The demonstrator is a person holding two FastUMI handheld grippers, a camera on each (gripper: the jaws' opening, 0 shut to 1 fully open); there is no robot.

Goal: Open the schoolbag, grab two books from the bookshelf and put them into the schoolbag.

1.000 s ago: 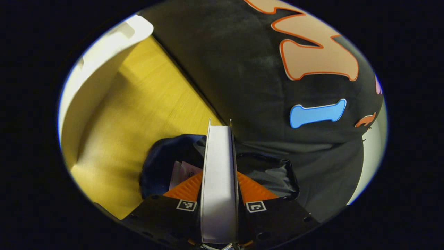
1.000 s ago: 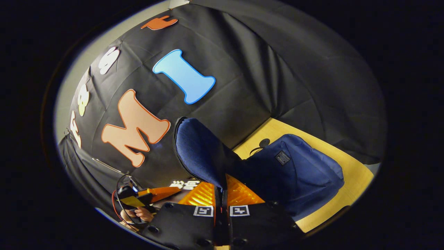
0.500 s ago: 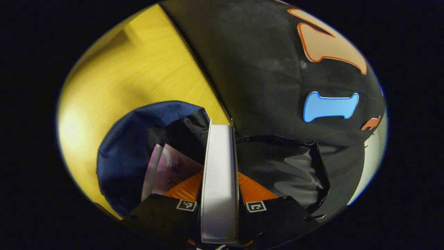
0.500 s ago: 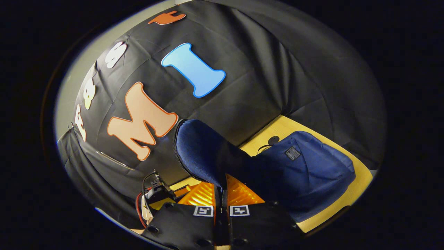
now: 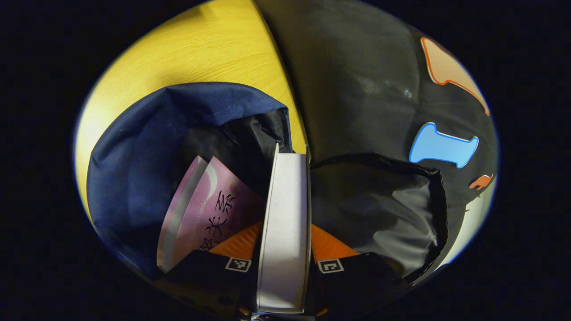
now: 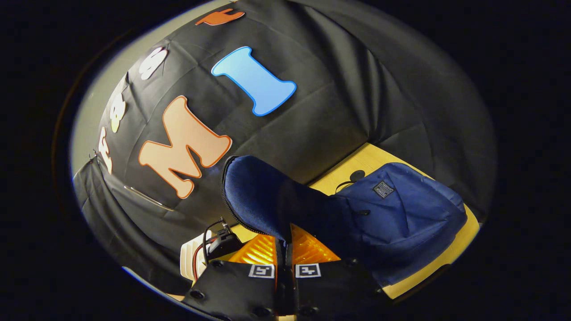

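Left gripper [image 5: 283, 249] clamps book [image 5: 285, 223] over open schoolbag [image 5: 147, 151].

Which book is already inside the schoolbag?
The purple book: it sits down in the open schoolbag. The white book is clamped edge-on in the left hand-held gripper, above the opening.

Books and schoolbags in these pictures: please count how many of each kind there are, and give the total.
Books: 2 (white book held in the left gripper, purple book inside the bag)
Schoolbags: 1 (blue schoolbag)
Total: 3
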